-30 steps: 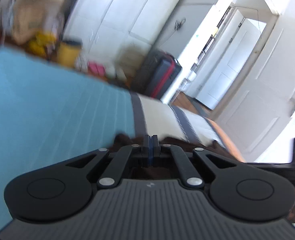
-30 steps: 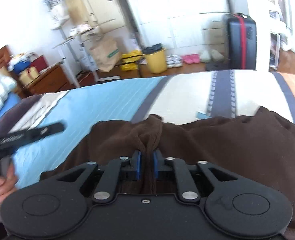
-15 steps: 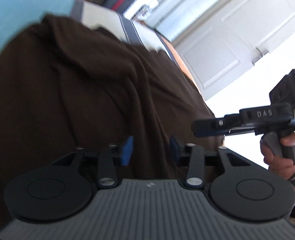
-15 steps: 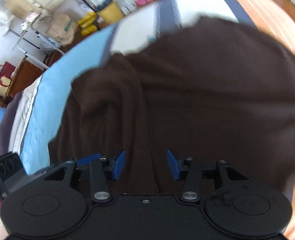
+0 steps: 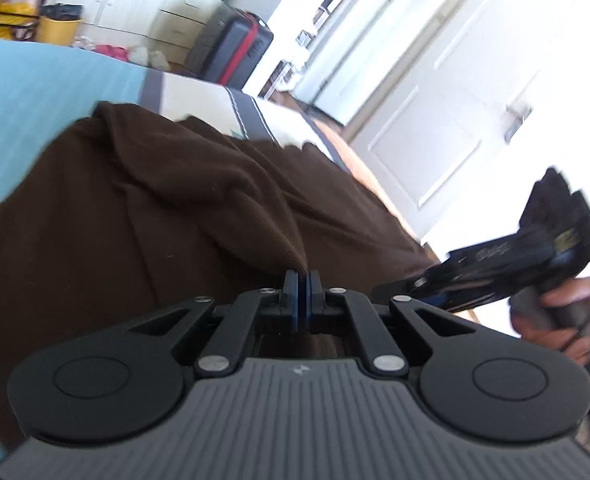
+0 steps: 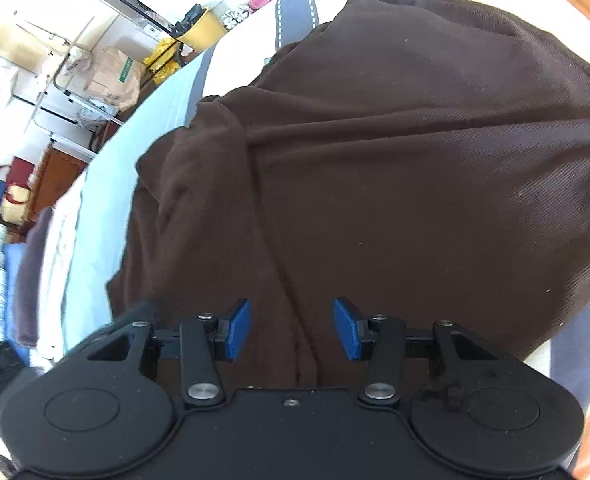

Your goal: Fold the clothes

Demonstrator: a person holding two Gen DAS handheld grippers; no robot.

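Note:
A dark brown garment [image 5: 175, 208] lies spread and creased on a bed with a light blue sheet [image 5: 35, 92]. My left gripper [image 5: 302, 276] is shut, its blue pads pinching the tip of a raised fold of the brown cloth. In the right wrist view the same garment [image 6: 395, 160] fills most of the frame. My right gripper [image 6: 292, 330] hovers over it with its blue pads wide apart and only flat cloth beneath the gap. The right gripper [image 5: 495, 268] also shows at the right of the left wrist view, held by a hand [image 5: 567, 320].
Past the bed's far edge stand a black and red suitcase [image 5: 235, 52], a yellow bucket [image 5: 57, 28] and white cupboards. A white door [image 5: 435, 120] is at the right. A paper bag [image 6: 115, 76] and a wooden drawer unit [image 6: 59, 172] stand at the left.
My left gripper opened over the garment and then shut again on a fold. My right gripper let go of the bunched cloth, opened wide, and tilted down over the garment.

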